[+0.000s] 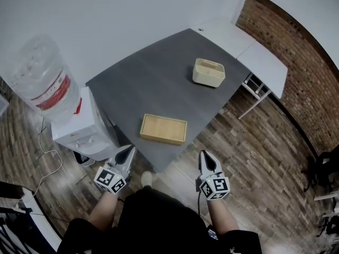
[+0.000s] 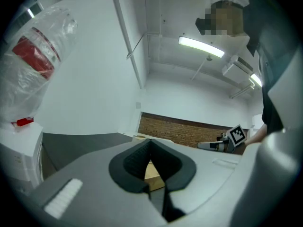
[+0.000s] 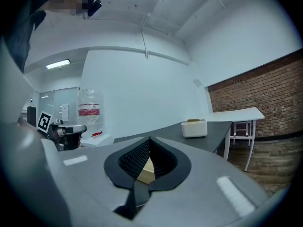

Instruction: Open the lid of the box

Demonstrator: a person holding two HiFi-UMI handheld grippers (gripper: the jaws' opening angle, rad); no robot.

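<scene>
Judging by looks, flat wooden box (image 1: 163,129) is taken as light, rigid and smooth; its top edge is best pinched along a long side. It is set just ahead, between left tongs (image 1: 130,149) and right tongs (image 1: 204,154), both closed, nothing held.

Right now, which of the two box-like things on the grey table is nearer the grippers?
The flat wooden one at the near edge; the taller cream box sits farther back.

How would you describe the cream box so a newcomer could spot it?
Find the dark grey table beside the water dispenser. The cream box sits toward its far side, rounded and taller than the flat wooden tray near the front edge.
</scene>
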